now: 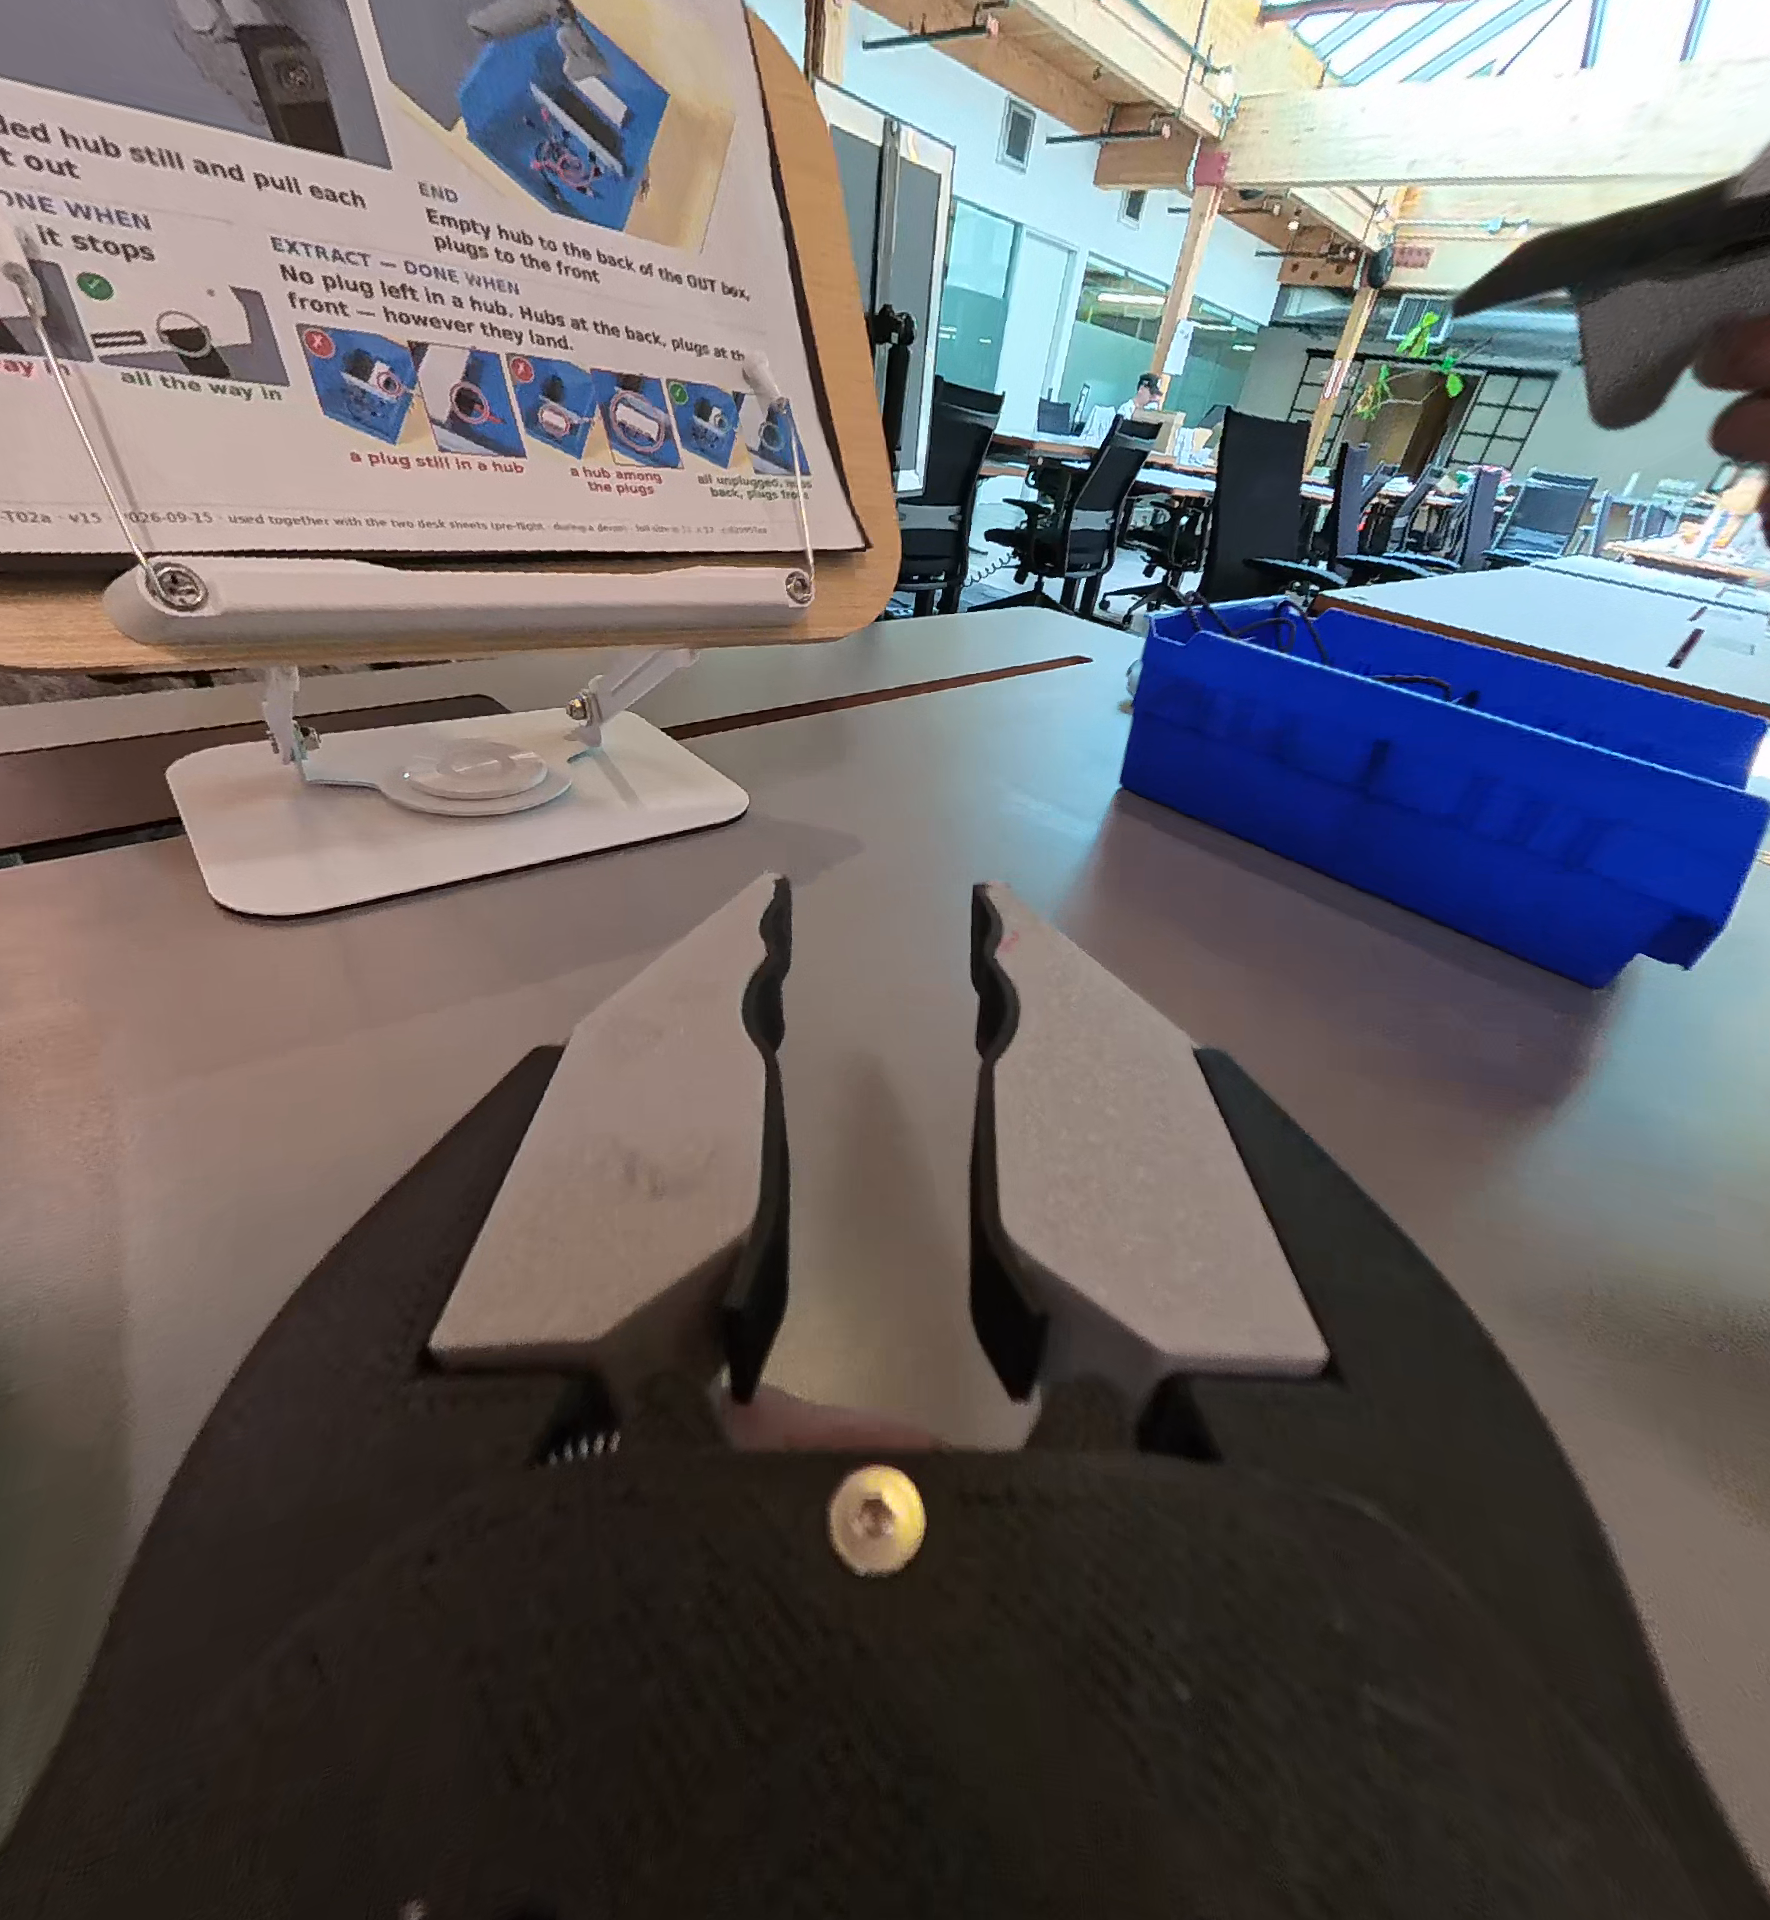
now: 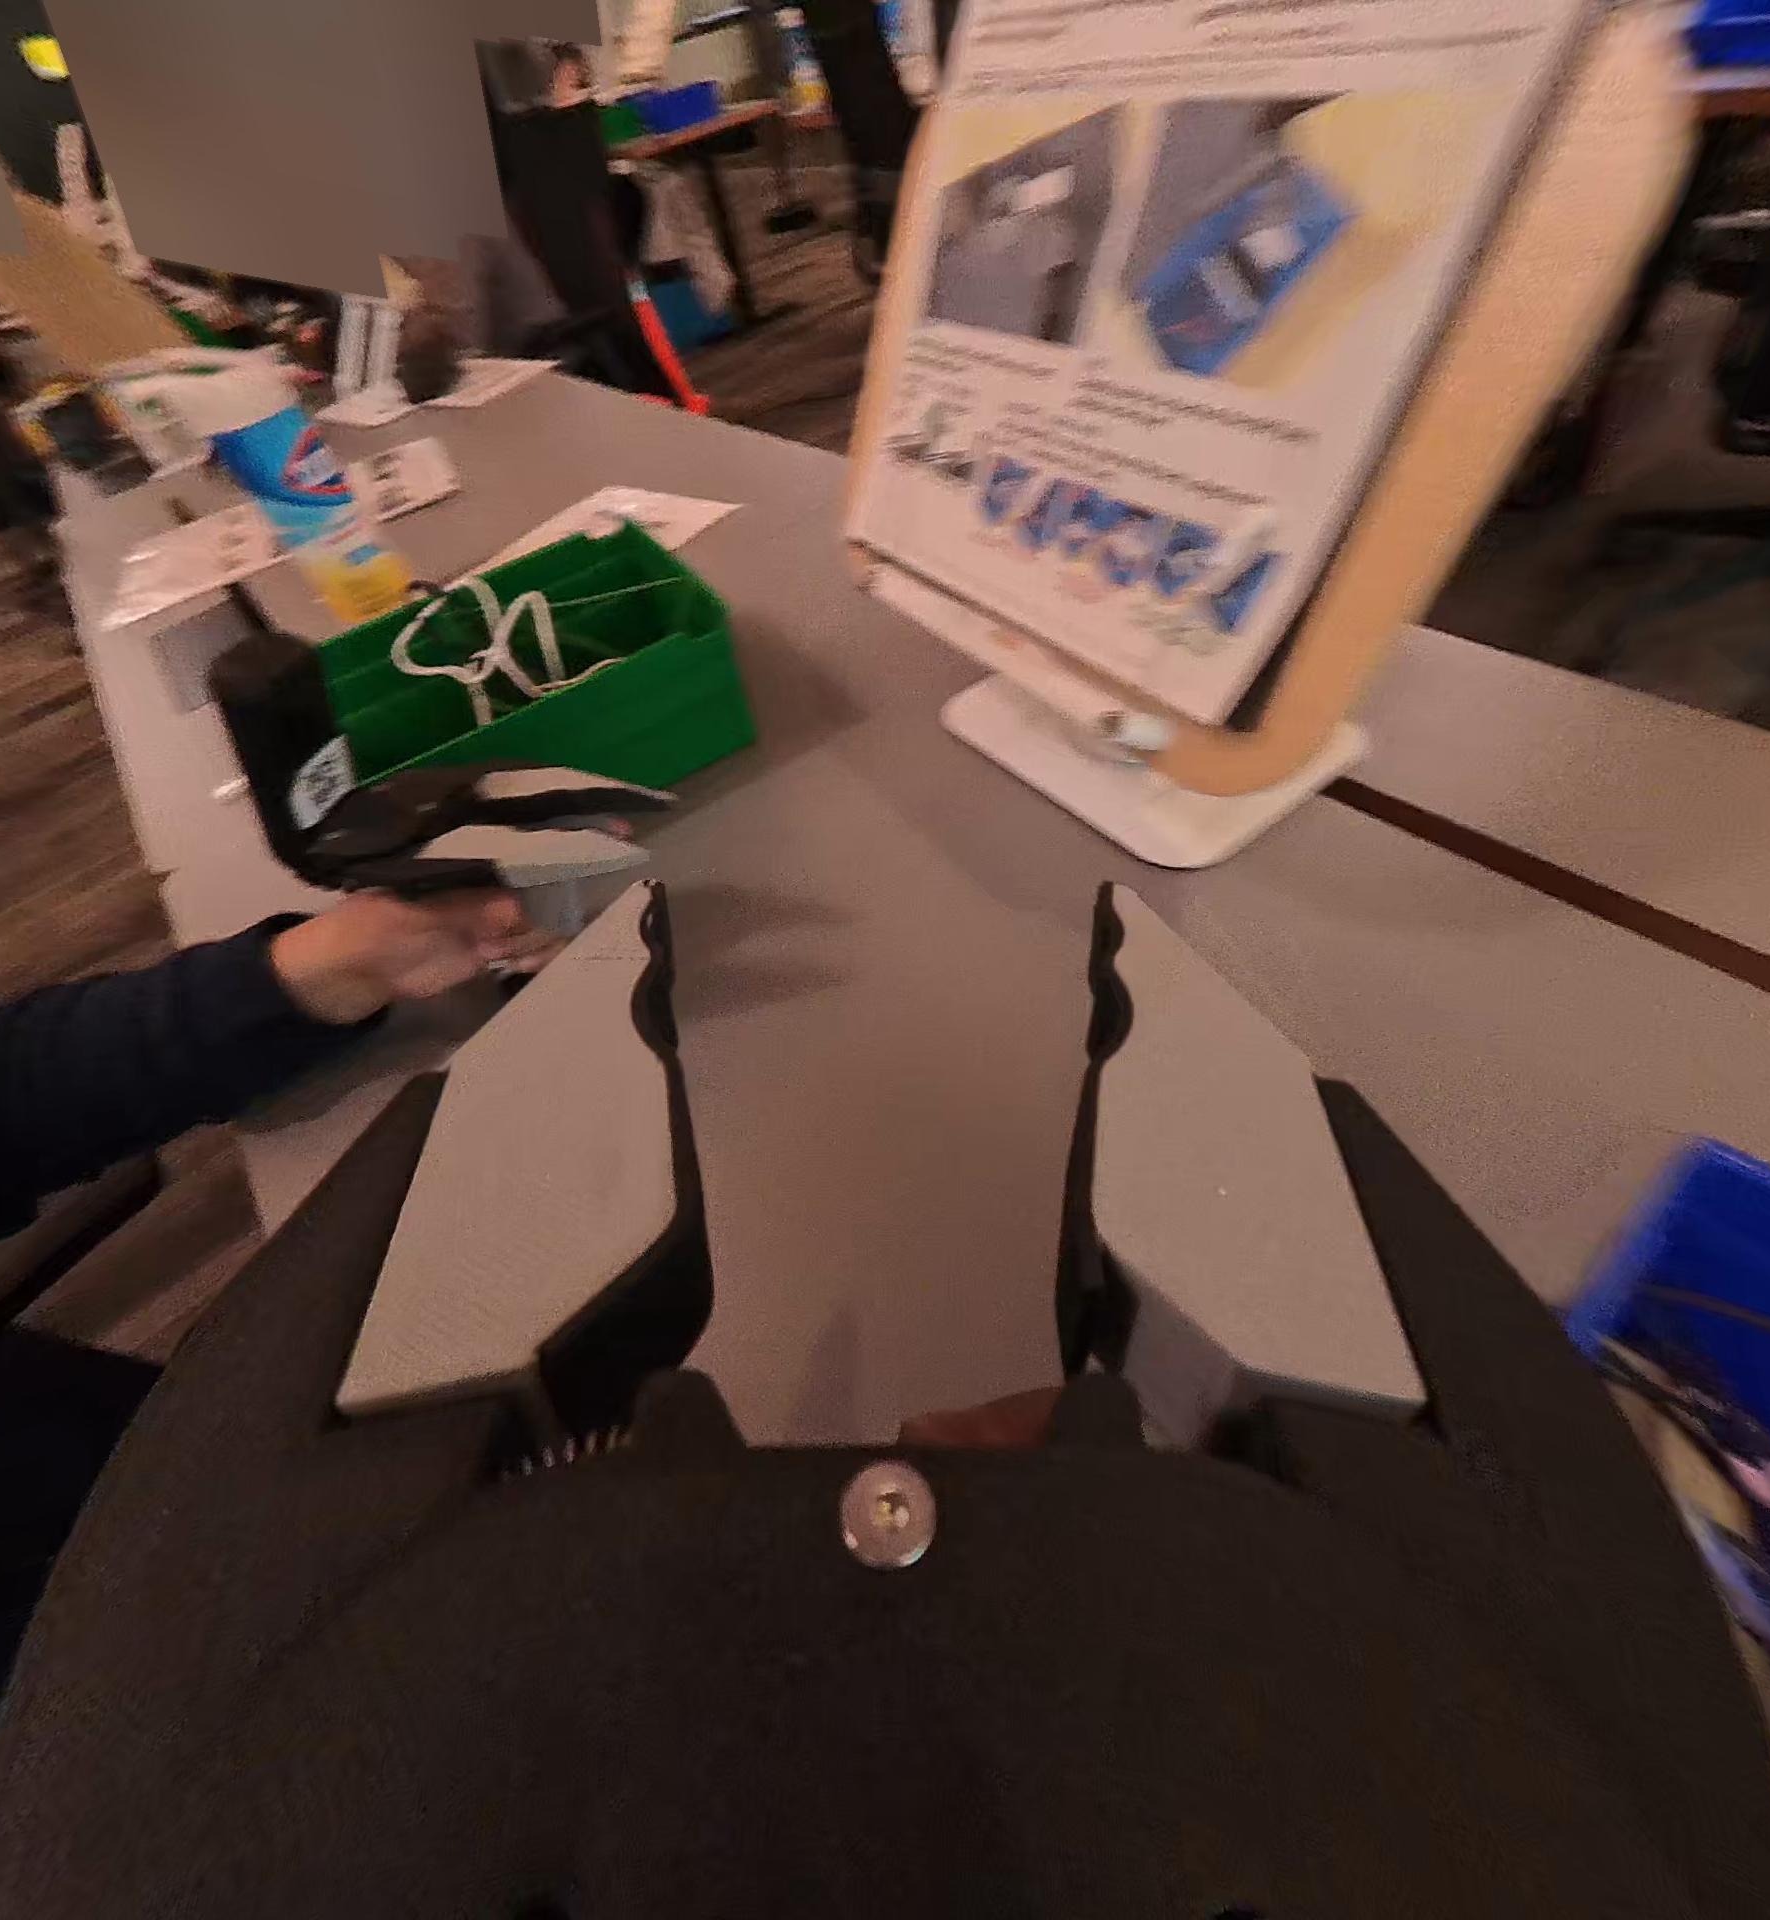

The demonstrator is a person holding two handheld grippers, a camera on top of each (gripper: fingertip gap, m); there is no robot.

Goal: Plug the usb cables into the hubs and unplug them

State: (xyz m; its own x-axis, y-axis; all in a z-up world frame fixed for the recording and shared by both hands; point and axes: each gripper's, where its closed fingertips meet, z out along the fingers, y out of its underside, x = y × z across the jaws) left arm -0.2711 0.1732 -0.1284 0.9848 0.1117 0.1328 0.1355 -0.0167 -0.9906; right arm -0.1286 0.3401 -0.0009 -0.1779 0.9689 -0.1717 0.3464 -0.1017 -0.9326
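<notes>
Both claws released: left claw (image 1: 879, 896), right claw (image 2: 879, 896); green bin (image 2: 590, 675) (white cables) only right view.

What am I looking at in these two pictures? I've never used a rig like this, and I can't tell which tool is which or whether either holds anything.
There is no robot arm here. A person holds one two-finger tool in each hand, and each tool carries a camera that looks forward along its fingers.

The left wrist view shows the left tool, open and empty above the grey table. Ahead stand an instruction sheet on a white stand and, to the right, a blue bin with dark cables in it.

The right wrist view, which is blurred, shows the right tool, also open and empty. Beyond it lies a green bin holding white cables. The other tool at the left edge of this view is the left one, in the person's hand.

No hub shows clearly.
</notes>
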